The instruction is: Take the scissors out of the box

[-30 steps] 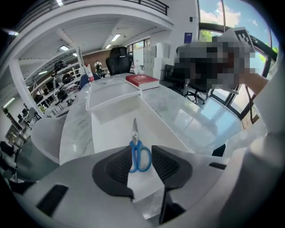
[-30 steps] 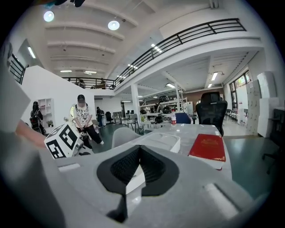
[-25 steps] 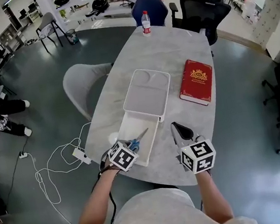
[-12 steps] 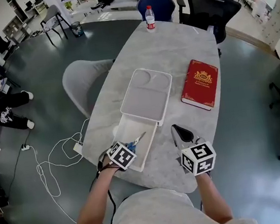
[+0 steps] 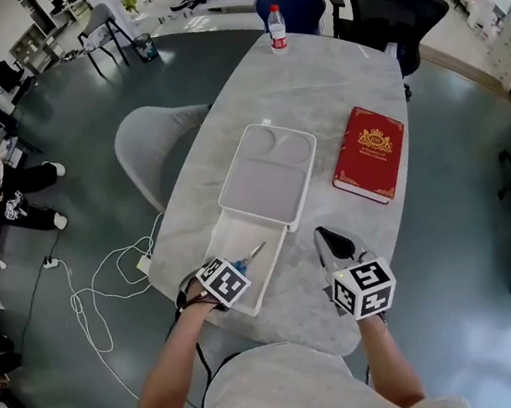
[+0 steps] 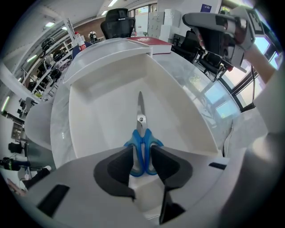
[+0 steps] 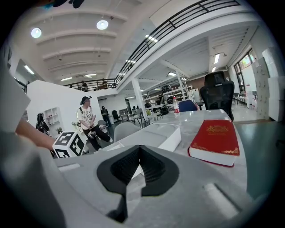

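Observation:
The scissors (image 6: 140,116), with blue handles and short steel blades, lie flat on the floor of the open white box (image 6: 100,87). My left gripper (image 6: 141,152) reaches into the box's near end, and its two dark pads press on either side of the blue handles. In the head view the scissors (image 5: 252,254) poke out just past the left gripper (image 5: 237,269). My right gripper (image 5: 325,235) hovers over the table to the right of the box (image 5: 229,232), shut with nothing in it. In its own view the right gripper (image 7: 139,149) has its pads touching.
The box's lid (image 5: 267,174) lies open beyond the box. A red book (image 5: 370,153) sits right of it, a water bottle (image 5: 277,29) at the table's far end. A grey chair (image 5: 149,142) and floor cables (image 5: 107,283) are at the left.
The head view has shifted a little. The left gripper stays at the scissors' handles inside the box. The right gripper has not moved.

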